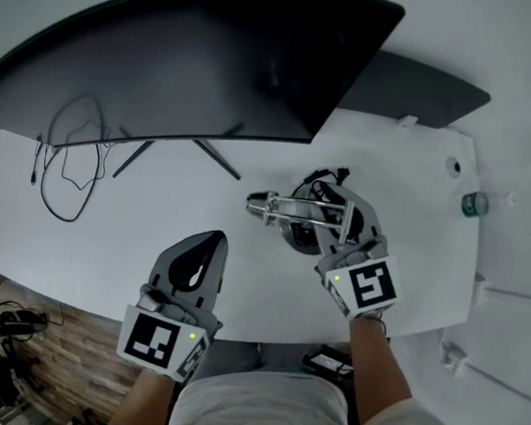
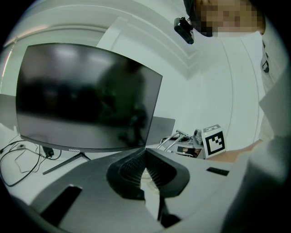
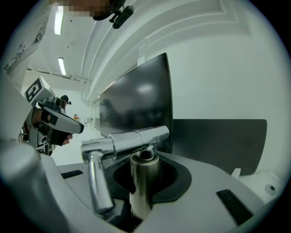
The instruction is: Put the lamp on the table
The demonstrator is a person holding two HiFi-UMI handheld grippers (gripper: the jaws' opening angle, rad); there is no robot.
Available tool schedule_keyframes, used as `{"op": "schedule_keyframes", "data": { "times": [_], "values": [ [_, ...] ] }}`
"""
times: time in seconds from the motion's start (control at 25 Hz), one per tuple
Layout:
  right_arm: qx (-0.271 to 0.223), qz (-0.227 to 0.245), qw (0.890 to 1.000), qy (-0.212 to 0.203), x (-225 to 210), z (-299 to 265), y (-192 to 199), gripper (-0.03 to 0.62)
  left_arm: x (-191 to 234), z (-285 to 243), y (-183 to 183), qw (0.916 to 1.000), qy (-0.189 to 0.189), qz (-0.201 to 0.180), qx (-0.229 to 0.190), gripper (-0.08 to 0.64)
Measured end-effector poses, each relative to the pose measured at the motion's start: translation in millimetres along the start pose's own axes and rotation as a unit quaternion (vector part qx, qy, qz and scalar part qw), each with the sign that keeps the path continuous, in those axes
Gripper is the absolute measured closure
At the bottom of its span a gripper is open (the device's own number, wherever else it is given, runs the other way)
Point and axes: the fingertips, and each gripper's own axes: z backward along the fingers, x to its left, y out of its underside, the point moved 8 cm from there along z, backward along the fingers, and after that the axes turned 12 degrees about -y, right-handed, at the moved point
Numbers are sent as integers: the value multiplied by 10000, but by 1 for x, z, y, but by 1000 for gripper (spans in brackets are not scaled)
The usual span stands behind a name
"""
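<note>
The lamp [image 1: 289, 214] is a silver metal desk lamp with jointed rods, right of the middle of the white table [image 1: 148, 251]. Its head points left. My right gripper [image 1: 333, 214] is shut on the lamp's upright tube [image 3: 144, 182], and the lamp's shiny arm [image 3: 132, 139] crosses just above the jaws. Whether the lamp's base rests on the table I cannot tell. My left gripper [image 1: 207, 243] hovers over the table's front edge, to the left of the lamp, with its jaws together and nothing between them [image 2: 146, 157]. From the left gripper view the lamp [image 2: 175, 139] shows at the right.
A wide curved monitor [image 1: 187, 57] on thin legs stands along the back of the table. A looped black cable [image 1: 72, 168] lies at the left. A dark flat panel [image 1: 420, 86] sits behind the lamp. A small green-capped thing [image 1: 474, 204] is at the right edge.
</note>
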Motion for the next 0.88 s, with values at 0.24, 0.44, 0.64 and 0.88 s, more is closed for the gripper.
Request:
{"op": "schedule_keyframes", "data": {
  "times": [0.24,0.44,0.64,0.88],
  "values": [
    [9,-37,10000,31,1,0,2,537,-2,5,2,10000,-13,-1,2,558],
    [44,-256,9996,-51,0,2,12,472,-5,7,3,10000,8,-25,-4,558],
    [171,-309,9994,-11,4,8,16,454,-7,10,3,9999,43,-105,-43,558],
    [221,-279,9993,132,3,21,13,445,-15,14,-2,9999,98,-110,-78,558]
  ]
}}
